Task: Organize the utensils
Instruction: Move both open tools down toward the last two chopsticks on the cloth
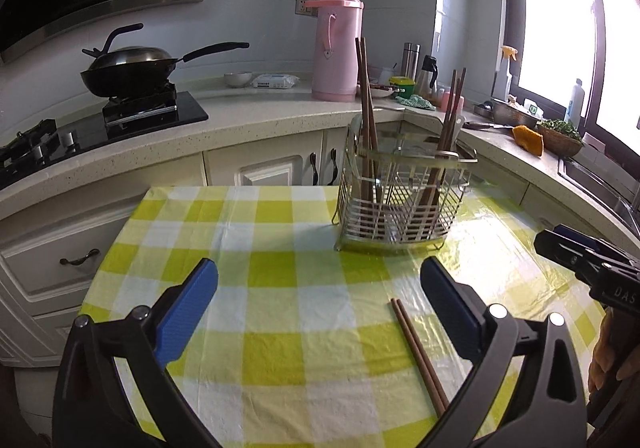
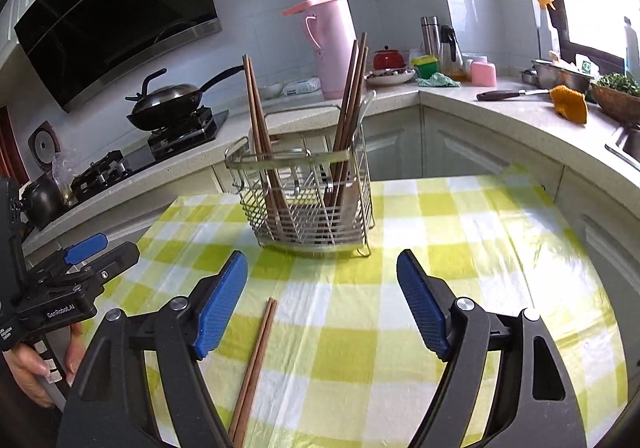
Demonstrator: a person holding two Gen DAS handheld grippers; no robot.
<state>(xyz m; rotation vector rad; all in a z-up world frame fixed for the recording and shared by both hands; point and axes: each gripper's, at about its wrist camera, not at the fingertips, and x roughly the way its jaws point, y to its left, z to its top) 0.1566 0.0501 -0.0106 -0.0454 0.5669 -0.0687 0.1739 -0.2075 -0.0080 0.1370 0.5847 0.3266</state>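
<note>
Chopsticks [image 1: 420, 356], one loose brown pair, lie flat on the checked tabletop [image 1: 280, 328], side by side and touching, just inside the right finger of my left tool [image 1: 319, 280] and just inside the left finger of my right tool [image 2: 322, 274]; neither tool touches them. Near ends of the pair: cut off behind the tool bodies in both wrist views. Wire utensil basket [image 1: 400, 200]: stands upright on the tabletop ahead of both tools, well apart from the loose pair, holding two groups of upright chopsticks, one leaning at each end; its inner compartments are hard to make out through the wires. Left tool: fingers spread wide, nothing between the pads, held low over the near part of the tabletop, pointing toward the basket. Right tool: likewise spread wide and holding nothing, pointing at the basket from the other side. Each tool shows at the edge of the other's view, with my fingers [image 2: 40, 368] wrapped around the left handle.
</note>
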